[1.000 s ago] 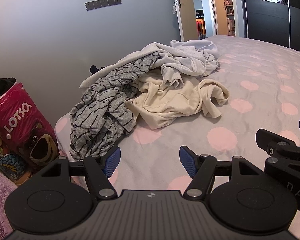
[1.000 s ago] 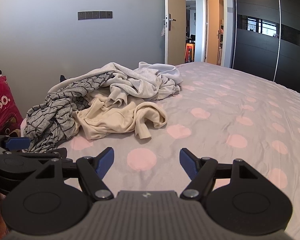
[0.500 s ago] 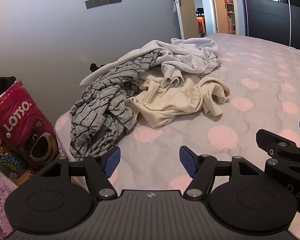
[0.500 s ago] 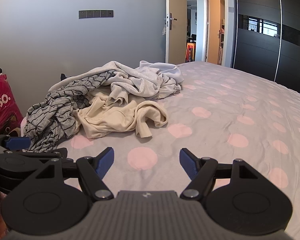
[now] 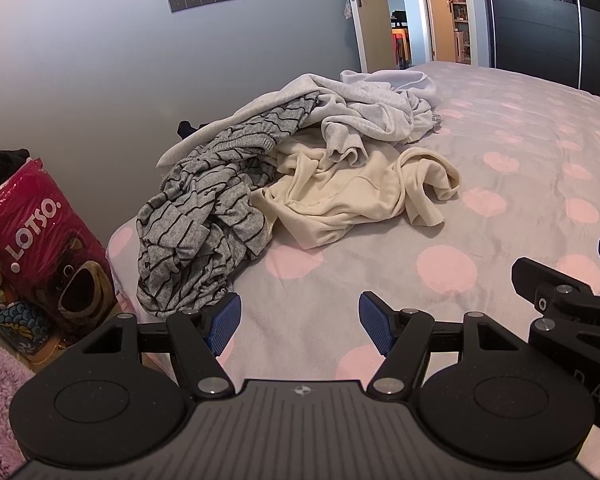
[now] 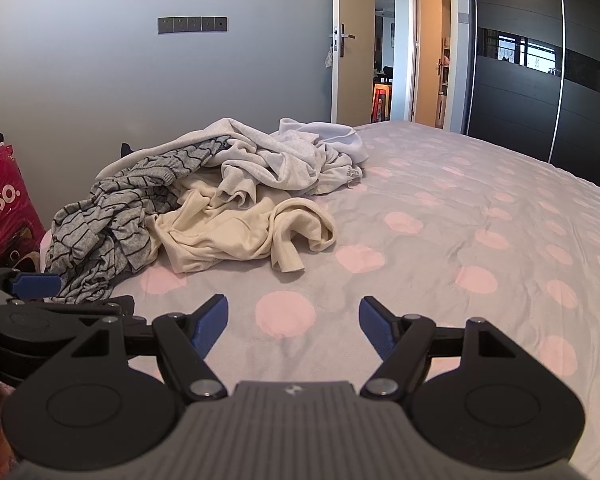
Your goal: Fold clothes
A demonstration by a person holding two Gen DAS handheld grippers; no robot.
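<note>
Both tongs are hanging over the bedspread [image 6: 480, 184] with nothing in them: left gripper [image 5: 300, 322] is spread wide, blue pads well apart, touching no cloth; right gripper [image 6: 294, 322] is likewise wide apart and holding nothing. Each is pointing at the pile ahead, neither is reaching it yet.

Clothes are lying heaped near the bed's far left edge. Cream top [image 5: 352, 196] is sitting nearest, crumpled, one sleeve looped toward the right. Grey striped garment [image 5: 204, 220] is lying to its left, draping partly over the mattress edge. Light grey sweatshirt [image 5: 364, 116] is sitting behind, one cuff resting on the cream top.

Risks, as judged from here: the three pieces are overlapping, so pinching the cream top is likely dragging the sweatshirt cuff along with it. Grabbing a bunched fold instead of a single edge is likely giving two layers and a messy spread. Striped garment is already hanging off the side, so a tug is probably sliding it down toward the red Lotso bag [image 5: 48, 240] on the floor. Two tongs are sitting close together, so a crossing reach is risking a knock.
</note>
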